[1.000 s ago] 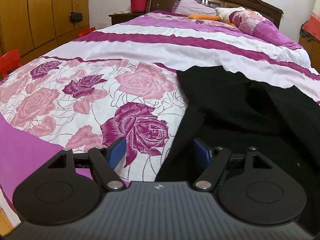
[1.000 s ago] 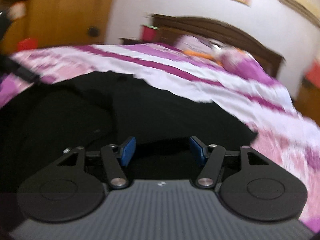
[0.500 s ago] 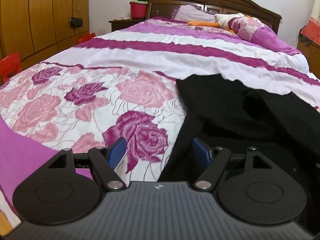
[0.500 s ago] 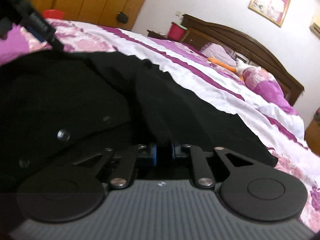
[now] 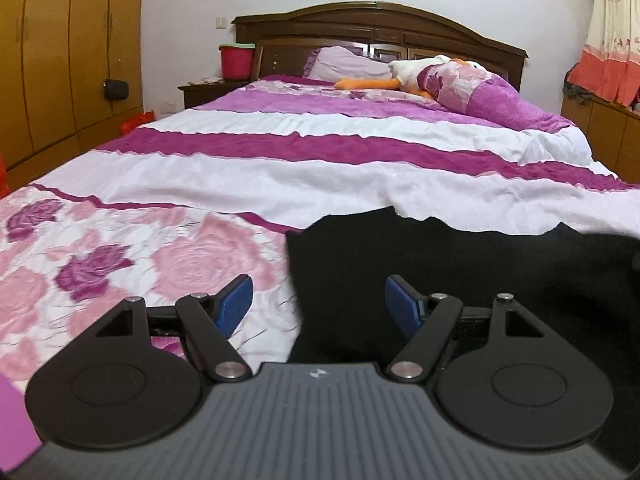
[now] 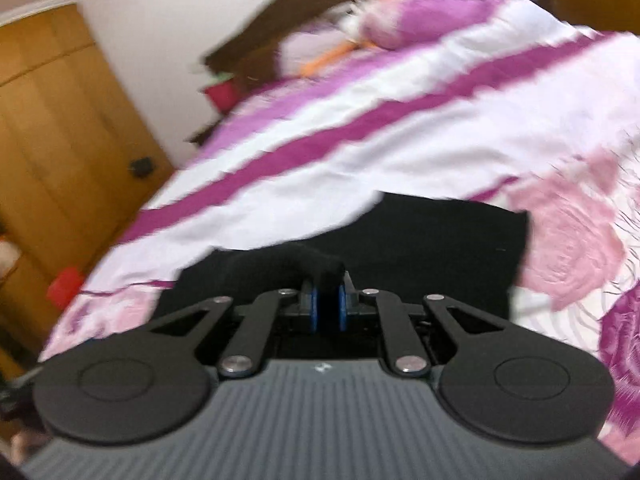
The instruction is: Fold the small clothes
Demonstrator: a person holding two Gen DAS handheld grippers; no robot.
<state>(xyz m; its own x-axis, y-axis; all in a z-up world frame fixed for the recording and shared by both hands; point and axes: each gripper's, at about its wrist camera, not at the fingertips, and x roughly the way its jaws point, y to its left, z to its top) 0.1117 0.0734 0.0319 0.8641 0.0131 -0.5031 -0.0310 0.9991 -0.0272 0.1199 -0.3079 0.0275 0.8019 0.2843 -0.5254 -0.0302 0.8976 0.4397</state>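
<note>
Two views differ. Your left gripper (image 5: 318,304) stands released, the black garment (image 5: 460,280) edge lying between its jaws on the flowered bedspread (image 5: 168,264). Your right gripper (image 6: 327,307), view blurred, is clenched on a garment fold; wardrobe (image 6: 52,140) behind.

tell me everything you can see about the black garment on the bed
The black garment is soft, matte, knit-looking cloth, spread mostly flat on the floral bedspread near the foot of the bed. Its outline is uneven, with one straight side edge. A raised fold of it is pinched between the blue pads of the right gripper. The left gripper hovers open over its side edge, pads clear of the cloth. What kind of garment it is cannot be told.
</note>
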